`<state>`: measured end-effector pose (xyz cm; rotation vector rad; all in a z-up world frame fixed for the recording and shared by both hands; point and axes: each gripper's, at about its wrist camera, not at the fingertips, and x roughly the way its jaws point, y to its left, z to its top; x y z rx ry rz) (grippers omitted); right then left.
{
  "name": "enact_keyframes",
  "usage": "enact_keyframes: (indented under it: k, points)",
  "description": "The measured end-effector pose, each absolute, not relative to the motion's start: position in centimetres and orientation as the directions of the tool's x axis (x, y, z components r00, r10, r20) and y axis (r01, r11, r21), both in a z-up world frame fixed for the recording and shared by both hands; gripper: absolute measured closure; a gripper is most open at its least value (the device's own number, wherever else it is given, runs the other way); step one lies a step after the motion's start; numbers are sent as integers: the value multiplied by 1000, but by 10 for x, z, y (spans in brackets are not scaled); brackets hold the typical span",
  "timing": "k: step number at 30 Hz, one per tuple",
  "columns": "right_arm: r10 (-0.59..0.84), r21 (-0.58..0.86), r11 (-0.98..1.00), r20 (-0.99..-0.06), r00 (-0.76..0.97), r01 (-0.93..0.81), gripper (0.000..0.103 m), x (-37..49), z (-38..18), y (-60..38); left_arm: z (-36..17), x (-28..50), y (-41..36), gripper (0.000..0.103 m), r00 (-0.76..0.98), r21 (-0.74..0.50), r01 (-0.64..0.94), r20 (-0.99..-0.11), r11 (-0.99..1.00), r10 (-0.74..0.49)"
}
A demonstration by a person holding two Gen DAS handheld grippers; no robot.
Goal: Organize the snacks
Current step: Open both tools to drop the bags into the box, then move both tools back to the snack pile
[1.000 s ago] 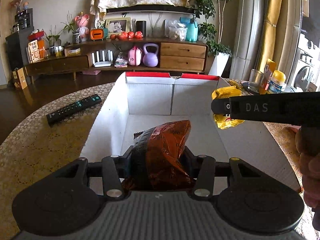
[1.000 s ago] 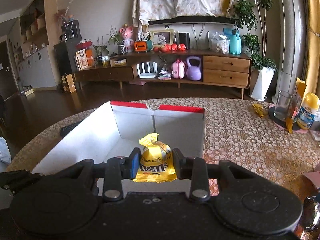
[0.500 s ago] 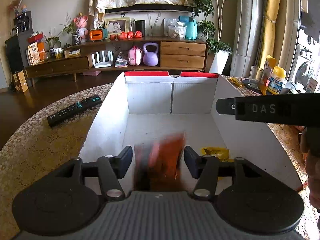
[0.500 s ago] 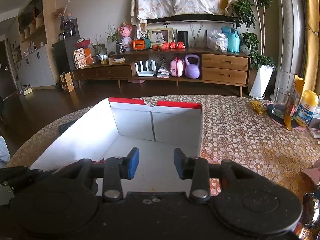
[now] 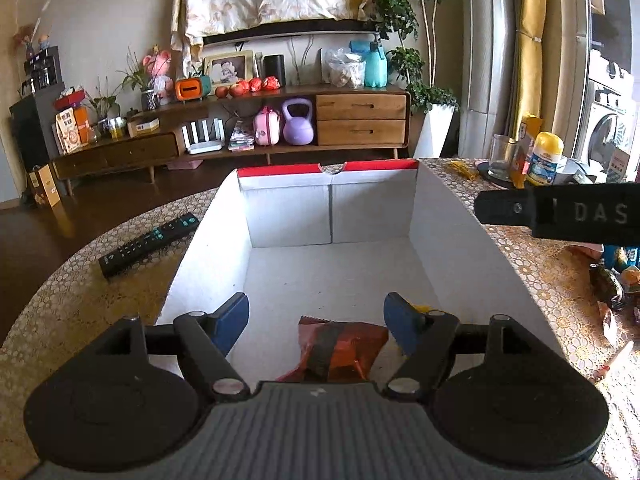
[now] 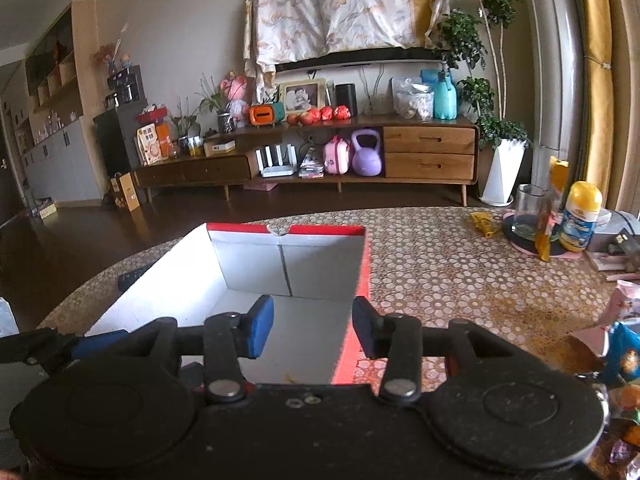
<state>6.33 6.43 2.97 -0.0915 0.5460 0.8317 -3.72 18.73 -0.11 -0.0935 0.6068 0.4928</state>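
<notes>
An open cardboard box (image 5: 452, 236), white inside with a red rim, stands on the patterned bench (image 5: 80, 304). On its floor at the near end lies a red-orange snack bag (image 5: 340, 348), and a sliver of a yellow packet (image 5: 418, 309) shows just beside it, mostly hidden behind a finger. The left tool (image 5: 316, 320) hangs released above the bag, its jaws having just been opening, with nothing between them. The right tool (image 6: 313, 326) is also released and empty, its jaws having just widened over the box's right wall. A remote control (image 5: 148, 242) lies left of the box.
</notes>
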Motion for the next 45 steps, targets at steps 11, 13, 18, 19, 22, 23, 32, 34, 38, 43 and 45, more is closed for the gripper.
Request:
enact_keyframes:
  k: [11, 13, 18, 19, 22, 23, 32, 34, 38, 43, 45]
  points:
    - [663, 163, 717, -463, 589, -678, 59, 55, 38, 22, 18, -42, 158, 24, 747, 60, -438, -531, 897, 401]
    - [661, 173, 723, -455, 597, -669, 58, 53, 39, 15, 21, -43, 153, 24, 755, 58, -431, -523, 901, 395]
    - [644, 187, 748, -439, 627, -637, 58, 50, 40, -9, 26, -41, 134, 24, 778, 59, -397, -508, 916, 370]
    - [638, 190, 754, -438, 634, -628, 58, 50, 39, -15, 27, -40, 129, 24, 782, 59, -389, -507, 919, 363]
    - [617, 202, 776, -435, 655, -597, 57, 51, 38, -33, 29, -37, 117, 24, 797, 57, -359, -501, 932, 337]
    - [611, 204, 782, -435, 661, -589, 57, 52, 37, -37, 29, -36, 112, 24, 802, 56, -348, -500, 936, 328]
    - [523, 215, 851, -431, 735, -480, 56, 56, 27, -92, 31, -21, 73, 24, 837, 48, -250, -491, 967, 241]
    - [502, 218, 864, -433, 749, -453, 56, 59, 24, -106, 31, -16, 64, 24, 841, 51, -229, -492, 972, 224]
    - [459, 221, 889, -441, 772, -402, 55, 61, 16, -131, 27, -7, 45, 24, 846, 64, -184, -498, 981, 191]
    - [406, 221, 914, -457, 792, -341, 55, 67, 6, -160, 18, 6, 24, 24, 844, 69, -131, -516, 989, 148]
    - [385, 222, 922, -465, 797, -317, 54, 70, 1, -172, 14, 11, 15, 24, 841, 77, -109, -525, 991, 133]
